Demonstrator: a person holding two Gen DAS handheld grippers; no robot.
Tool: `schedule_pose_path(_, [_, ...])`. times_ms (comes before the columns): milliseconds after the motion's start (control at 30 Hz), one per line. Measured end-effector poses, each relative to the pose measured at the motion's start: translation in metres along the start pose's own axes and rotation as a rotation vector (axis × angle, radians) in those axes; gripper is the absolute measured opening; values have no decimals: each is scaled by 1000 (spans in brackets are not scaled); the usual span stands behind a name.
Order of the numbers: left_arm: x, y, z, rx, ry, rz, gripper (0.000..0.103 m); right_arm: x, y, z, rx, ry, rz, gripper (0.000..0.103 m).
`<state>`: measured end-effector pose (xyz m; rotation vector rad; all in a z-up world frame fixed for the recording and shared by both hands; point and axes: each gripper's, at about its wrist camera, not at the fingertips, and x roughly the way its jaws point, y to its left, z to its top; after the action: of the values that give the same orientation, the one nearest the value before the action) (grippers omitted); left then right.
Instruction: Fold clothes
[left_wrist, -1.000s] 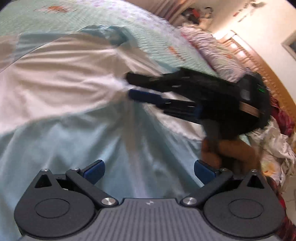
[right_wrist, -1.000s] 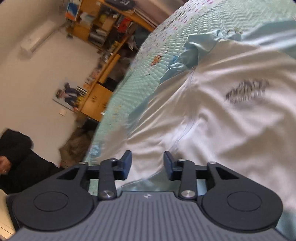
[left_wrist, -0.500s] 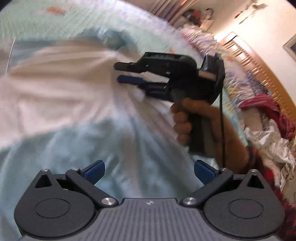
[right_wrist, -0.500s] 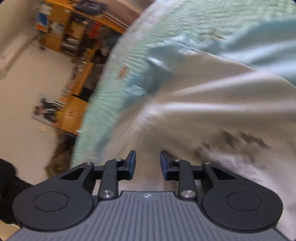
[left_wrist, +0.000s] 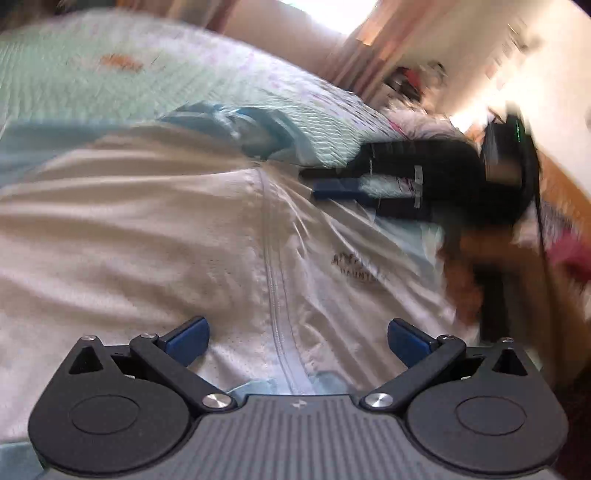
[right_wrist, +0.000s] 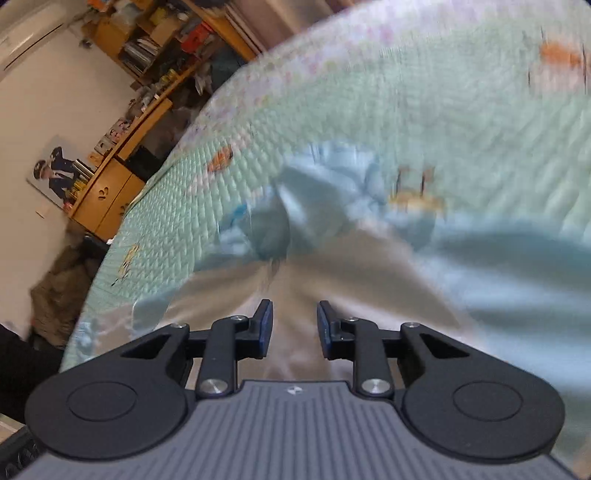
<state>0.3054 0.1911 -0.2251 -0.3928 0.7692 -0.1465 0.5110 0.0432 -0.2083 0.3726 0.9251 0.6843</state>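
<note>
Mint quilted bedspread (right_wrist: 424, 122) covers the bed under both tools. On it the white zip jacket (left_wrist: 147, 229) lies spread, its pale blue collar (left_wrist: 255, 125) bunched at the far end. Left claw (left_wrist: 298, 338) hangs wide open above the zipper, gripping nothing. Right claw (right_wrist: 294, 328) is closing over white fabric, pads not yet pressing; blur hides details. Shelves (right_wrist: 147, 48) stand beyond the bed's edge.

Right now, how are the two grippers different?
The left gripper is open wide with nothing between its fingers, while the right gripper has a much narrower gap and is closing. The left gripper hangs over the white jacket's zipper; the right gripper points toward the jacket's blue collar. Both have black arms and blue pads.
</note>
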Motion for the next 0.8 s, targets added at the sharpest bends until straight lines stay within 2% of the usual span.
schedule_pose_path(33, [0,-6,-3,53,7,25,102,-3,3,9,-30,-37,-17,31])
schedule_pose_path(100, [-1,-13,-8,117,11,56,102,-4,10,30,-65,-126,-67,46])
schedule_pose_path(133, [-2,-14,-10,142,11,65,102,-2,12,42,-73,-173,-98,61])
schedule_pose_path(167, [-4,-12,-12,151,7,57,102,5,13,53,-72,-191,-124,73])
schedule_pose_path(267, [-7,-7,-12,132,-11,21,102,42,10,85,-66,-176,-182,75])
schedule_pose_path(300, [-8,-4,-12,118,-19,8,102,55,7,93,-61,-153,-206,75])
schedule_pose_path(367, [-9,2,-12,90,-34,-19,102,84,7,104,-99,-53,-256,75])
schedule_pose_path(467, [-7,6,-14,80,-49,-37,102,124,9,104,-176,54,-357,74])
schedule_pose_path(500, [-6,6,-14,83,-54,-39,102,129,13,100,-213,51,-372,74])
schedule_pose_path(533, [-5,6,-14,87,-57,-39,102,131,18,95,-256,42,-365,64])
schedule_pose_path(567, [-5,5,-15,93,-58,-35,102,129,23,90,-296,43,-338,36])
schedule_pose_path(600, [-5,4,-15,96,-59,-33,102,127,27,85,-328,49,-303,18])
schedule_pose_path(633, [-5,4,-15,98,-60,-33,102,123,31,82,-348,60,-267,5])
schedule_pose_path(700, [-5,4,-16,96,-63,-35,102,107,50,74,-440,55,-222,5])
schedule_pose_path(800, [-5,5,-16,91,-67,-38,102,73,82,76,-551,-58,-209,5])
